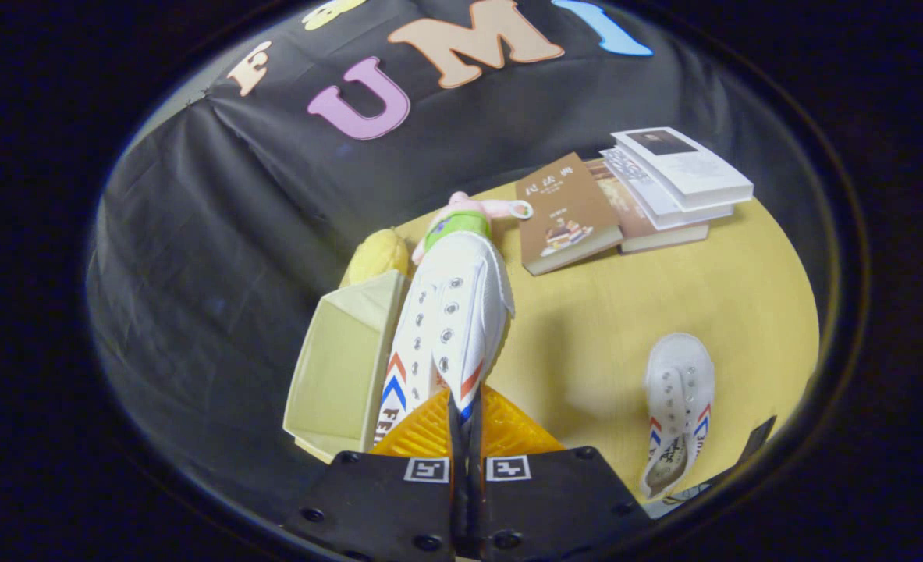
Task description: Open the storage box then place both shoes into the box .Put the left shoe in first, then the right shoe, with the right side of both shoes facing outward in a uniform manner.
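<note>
Pinching white shoe (449,328), gripper (465,414) beside open box (344,359).

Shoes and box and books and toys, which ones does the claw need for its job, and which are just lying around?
For the job: the claw, shut on one white shoe; the other shoe; the open box.

Just lying around: books, pink toy, yellow toy.

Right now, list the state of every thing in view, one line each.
gripper: shut on the held shoe, fingers pinching its side wall.
held shoe: lifted, toe pointing away, beside the box.
storage box: open, nothing seen inside.
second shoe: lying on the table, untouched.
books: closed, fanned in an overlapping pile.
plush toy: beyond the held shoe, partly hidden.
</note>
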Action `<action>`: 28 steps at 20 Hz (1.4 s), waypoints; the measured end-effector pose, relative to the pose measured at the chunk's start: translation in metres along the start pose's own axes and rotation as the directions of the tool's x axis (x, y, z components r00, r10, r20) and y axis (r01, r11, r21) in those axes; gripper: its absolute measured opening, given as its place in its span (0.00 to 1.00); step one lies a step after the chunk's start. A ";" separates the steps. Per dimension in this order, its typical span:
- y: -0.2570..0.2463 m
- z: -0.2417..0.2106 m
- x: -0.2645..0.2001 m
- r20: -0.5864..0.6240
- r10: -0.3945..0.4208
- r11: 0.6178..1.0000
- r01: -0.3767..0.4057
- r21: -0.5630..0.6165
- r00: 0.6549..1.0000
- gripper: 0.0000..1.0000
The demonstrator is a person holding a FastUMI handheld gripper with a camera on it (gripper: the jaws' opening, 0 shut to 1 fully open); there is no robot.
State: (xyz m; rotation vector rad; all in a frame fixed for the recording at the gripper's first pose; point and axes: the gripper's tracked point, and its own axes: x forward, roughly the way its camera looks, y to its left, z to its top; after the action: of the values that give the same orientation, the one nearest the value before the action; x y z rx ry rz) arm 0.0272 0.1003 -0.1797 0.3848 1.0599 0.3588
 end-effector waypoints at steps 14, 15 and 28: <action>0.125 -0.023 0.065 -0.070 0.081 0.992 -0.087 -0.089 0.994 0.03; 0.129 -0.027 0.073 -0.083 0.076 0.992 -0.084 -0.092 0.994 0.04; 0.145 -0.092 0.157 -0.222 -0.057 0.994 0.033 -0.109 0.973 0.04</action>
State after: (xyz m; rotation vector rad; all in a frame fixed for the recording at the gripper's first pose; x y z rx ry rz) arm 0.0006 0.3121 -0.2715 0.2291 1.2633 0.4222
